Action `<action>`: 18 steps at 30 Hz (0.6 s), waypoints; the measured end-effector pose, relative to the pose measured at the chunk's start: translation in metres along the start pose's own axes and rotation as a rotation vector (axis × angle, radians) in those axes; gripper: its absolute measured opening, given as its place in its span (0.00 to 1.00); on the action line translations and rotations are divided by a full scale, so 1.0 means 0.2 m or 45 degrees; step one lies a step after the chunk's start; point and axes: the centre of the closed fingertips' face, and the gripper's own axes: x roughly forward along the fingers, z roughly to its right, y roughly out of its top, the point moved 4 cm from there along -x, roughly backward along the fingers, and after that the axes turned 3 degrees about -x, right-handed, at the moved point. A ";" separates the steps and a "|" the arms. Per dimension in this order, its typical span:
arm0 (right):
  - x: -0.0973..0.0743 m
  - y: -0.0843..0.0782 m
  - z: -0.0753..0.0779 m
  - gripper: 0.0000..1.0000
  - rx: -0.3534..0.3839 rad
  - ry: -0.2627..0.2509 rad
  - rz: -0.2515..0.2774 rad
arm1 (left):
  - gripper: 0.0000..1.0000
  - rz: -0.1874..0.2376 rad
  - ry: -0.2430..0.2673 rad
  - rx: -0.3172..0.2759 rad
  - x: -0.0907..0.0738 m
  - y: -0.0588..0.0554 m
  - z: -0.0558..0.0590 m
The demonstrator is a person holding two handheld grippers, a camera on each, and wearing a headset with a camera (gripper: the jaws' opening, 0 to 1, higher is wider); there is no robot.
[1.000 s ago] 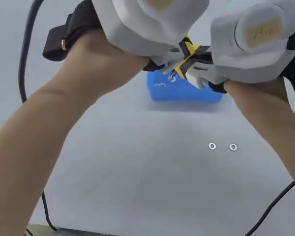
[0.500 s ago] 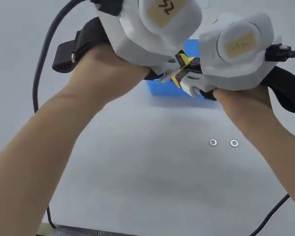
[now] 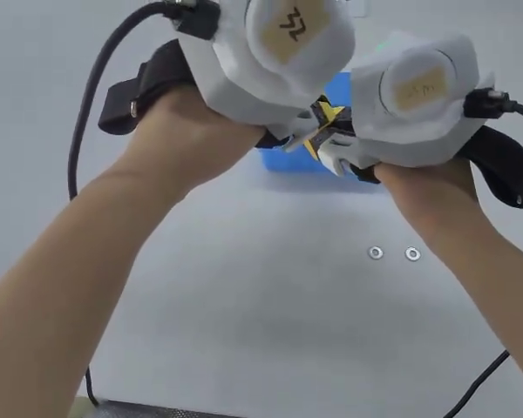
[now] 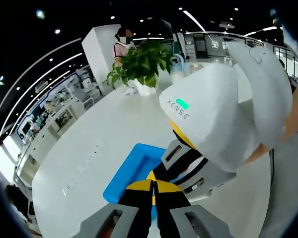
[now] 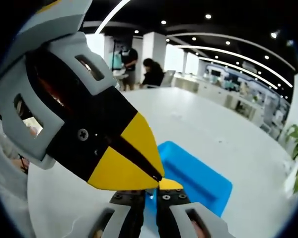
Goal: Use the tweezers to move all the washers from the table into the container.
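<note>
Two small metal washers point(image 3: 376, 252) point(image 3: 412, 253) lie side by side on the white table, to the right and nearer me than the blue container point(image 3: 286, 160). My two grippers are pressed close together just above the container. The left gripper point(image 3: 324, 113) comes in from the upper left; its yellow-tipped jaws meet point(image 4: 153, 186) over the container point(image 4: 131, 173). The right gripper point(image 3: 315, 141) comes in from the right, its jaws together point(image 5: 150, 192) right under the left gripper's yellow tips point(image 5: 131, 153). The tweezers and the container's inside are hidden behind the grippers.
A black cable point(image 3: 91, 96) loops down the left side of the white table point(image 3: 244, 296), and another cable point(image 3: 484, 387) crosses the bottom right corner. The table's near edge point(image 3: 157, 407) runs along the bottom.
The grippers have drawn closer together over the container. The thin metal tip with a washer seen one second ago, and the washer in the container, are now covered. The two table washers have not moved.
</note>
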 end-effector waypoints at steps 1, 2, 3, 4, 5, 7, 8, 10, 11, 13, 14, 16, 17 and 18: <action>-0.02 0.02 0.01 0.04 0.004 -0.020 0.023 | 0.00 0.018 0.004 -0.015 -0.02 0.02 0.00; -0.04 0.03 0.01 0.04 0.010 -0.025 0.039 | 0.00 0.034 0.005 -0.022 -0.04 0.04 -0.01; -0.06 0.05 0.02 0.04 0.027 -0.023 0.055 | 0.00 0.052 0.005 -0.030 -0.07 0.06 0.00; -0.08 0.07 0.02 0.04 0.041 -0.023 0.073 | 0.00 0.065 0.002 -0.035 -0.08 0.08 -0.01; -0.10 0.09 0.03 0.04 0.054 -0.026 0.097 | 0.00 0.082 0.005 -0.041 -0.10 0.10 -0.01; -0.15 0.12 0.03 0.05 0.068 -0.030 0.128 | 0.00 0.110 0.007 -0.044 -0.15 0.13 0.01; -0.18 0.13 0.02 0.05 0.068 -0.036 0.136 | 0.00 0.123 0.007 -0.040 -0.17 0.15 0.02; -0.23 0.15 0.02 0.05 0.055 -0.046 0.156 | 0.00 0.144 0.004 -0.029 -0.20 0.18 0.05; -0.24 0.15 0.01 0.05 0.053 -0.050 0.160 | 0.00 0.150 0.002 -0.024 -0.21 0.19 0.06; -0.29 0.16 0.01 0.05 0.049 -0.056 0.173 | 0.00 0.168 -0.003 -0.002 -0.24 0.21 0.09; -0.31 0.15 0.01 0.05 0.048 -0.058 0.176 | 0.00 0.178 -0.009 -0.002 -0.25 0.22 0.10; -0.34 0.13 -0.01 0.05 0.049 -0.063 0.172 | 0.00 0.195 -0.033 -0.012 -0.25 0.23 0.13; -0.36 0.11 -0.02 0.05 0.054 -0.064 0.166 | 0.00 0.203 -0.060 -0.019 -0.25 0.22 0.15; -0.37 0.11 -0.03 0.05 0.055 -0.064 0.165 | 0.00 0.209 -0.080 -0.025 -0.25 0.23 0.17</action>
